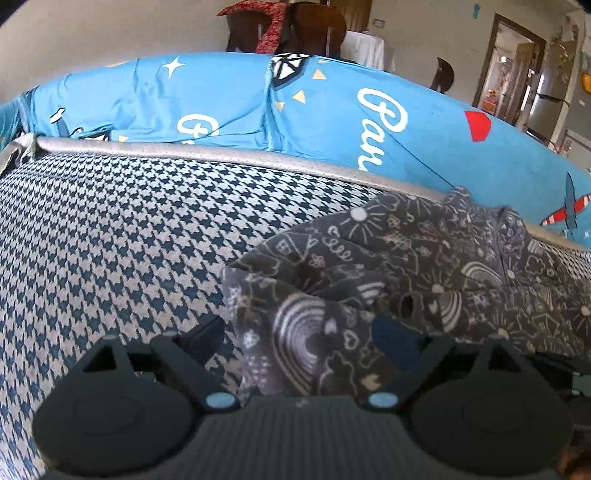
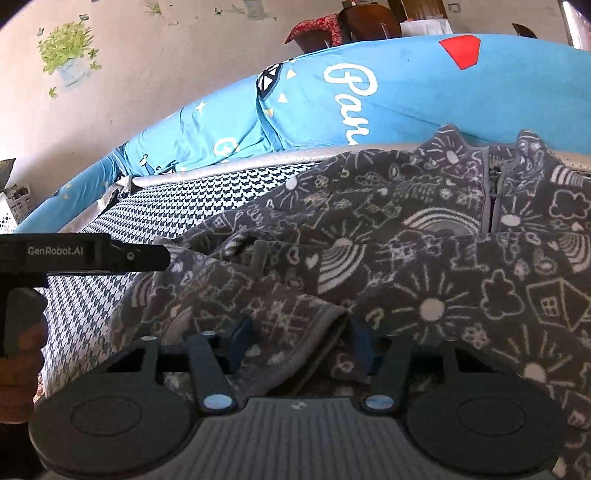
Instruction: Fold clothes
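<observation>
In the left wrist view, the left hand-held gripper (image 1: 299, 332) has its jaws spread wide, with a bunched fold of the grey doodle-print garment (image 1: 406, 266) lying between them; the jaws do not close on the cloth. The garment lies crumpled on the houndstooth-patterned surface (image 1: 110, 240), toward its right side, reaching the silver piping edge (image 1: 221, 151). Behind the edge runs a blue printed cover (image 1: 221, 96) with white lettering. Dark chairs (image 1: 295, 29) stand farther back.

In the right wrist view, the right hand-held gripper (image 2: 299, 339) also stands open, its blue pads on either side of a hemmed edge of the garment (image 2: 406, 240), which rises between them. The garment spreads over most of the houndstooth-patterned surface (image 2: 92, 295), its zipped front near the piping. The left hand-held gripper (image 2: 162, 254) shows at the left margin, its tip touching the garment's edge, with the person's hand (image 2: 22, 369) below it. A plant decal (image 2: 66, 51) marks the wall.
</observation>
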{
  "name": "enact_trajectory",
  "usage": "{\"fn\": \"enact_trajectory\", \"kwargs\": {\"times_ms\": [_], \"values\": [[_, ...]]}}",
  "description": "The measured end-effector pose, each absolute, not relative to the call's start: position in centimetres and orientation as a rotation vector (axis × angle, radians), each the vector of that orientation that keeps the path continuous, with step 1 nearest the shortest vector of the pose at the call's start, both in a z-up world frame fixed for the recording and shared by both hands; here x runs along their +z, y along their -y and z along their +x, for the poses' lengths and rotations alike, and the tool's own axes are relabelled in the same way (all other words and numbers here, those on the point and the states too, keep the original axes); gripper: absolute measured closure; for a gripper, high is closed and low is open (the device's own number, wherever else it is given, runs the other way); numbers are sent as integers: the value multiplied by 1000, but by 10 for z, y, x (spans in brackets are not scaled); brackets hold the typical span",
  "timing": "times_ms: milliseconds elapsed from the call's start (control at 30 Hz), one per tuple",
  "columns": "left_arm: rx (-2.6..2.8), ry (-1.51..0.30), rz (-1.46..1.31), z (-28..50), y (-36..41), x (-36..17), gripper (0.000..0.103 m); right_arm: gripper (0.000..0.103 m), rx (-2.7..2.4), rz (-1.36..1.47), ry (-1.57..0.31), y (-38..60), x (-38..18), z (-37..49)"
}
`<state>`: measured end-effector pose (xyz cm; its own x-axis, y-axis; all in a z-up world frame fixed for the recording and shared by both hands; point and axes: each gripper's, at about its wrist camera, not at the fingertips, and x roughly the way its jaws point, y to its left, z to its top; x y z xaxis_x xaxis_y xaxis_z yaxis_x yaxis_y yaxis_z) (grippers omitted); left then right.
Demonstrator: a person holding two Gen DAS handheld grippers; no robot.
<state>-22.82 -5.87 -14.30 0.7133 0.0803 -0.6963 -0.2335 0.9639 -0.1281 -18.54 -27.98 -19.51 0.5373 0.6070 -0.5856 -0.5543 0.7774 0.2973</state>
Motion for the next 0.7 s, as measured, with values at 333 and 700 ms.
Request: {"fn": "enact_trajectory", "kwargs": {"times_ms": [333, 700], "values": [[232, -739, -255, -229, 45, -141, 12, 90, 659, 154, -634, 291, -167, -181], [211, -725, -287, -217, 62, -145, 11, 90, 269, 225, -442, 369, -115, -164]]}}
